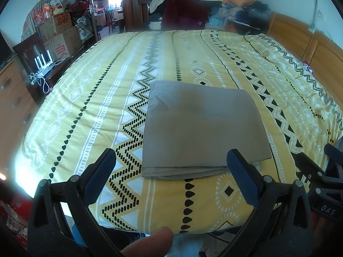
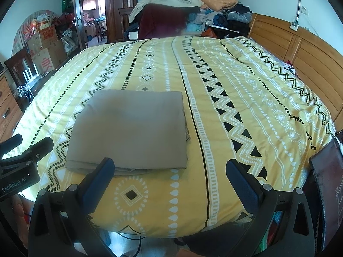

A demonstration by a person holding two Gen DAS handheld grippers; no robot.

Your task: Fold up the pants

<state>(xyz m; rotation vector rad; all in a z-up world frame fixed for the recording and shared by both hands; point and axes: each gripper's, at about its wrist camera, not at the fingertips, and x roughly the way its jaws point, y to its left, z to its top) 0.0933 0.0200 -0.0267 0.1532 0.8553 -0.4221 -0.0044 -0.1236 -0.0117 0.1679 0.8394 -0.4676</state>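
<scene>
The grey pants (image 1: 201,128) lie folded into a flat rectangle on the yellow patterned bedspread (image 1: 107,85), near the bed's front edge. They also show in the right wrist view (image 2: 130,130). My left gripper (image 1: 171,160) is open and empty, held just in front of the fold's near edge. My right gripper (image 2: 170,169) is open and empty, to the right of the pants, its left finger (image 2: 100,175) in front of the stack's near edge. The other gripper shows at the right edge of the left wrist view (image 1: 321,184) and the left edge of the right wrist view (image 2: 21,160).
A wooden headboard (image 2: 300,49) runs along the right. Piled clothes (image 2: 193,10) and a chair stand beyond the far edge. Cardboard boxes (image 1: 60,34) and a dresser (image 1: 12,98) stand at the left. A dark board (image 2: 328,182) stands at the right.
</scene>
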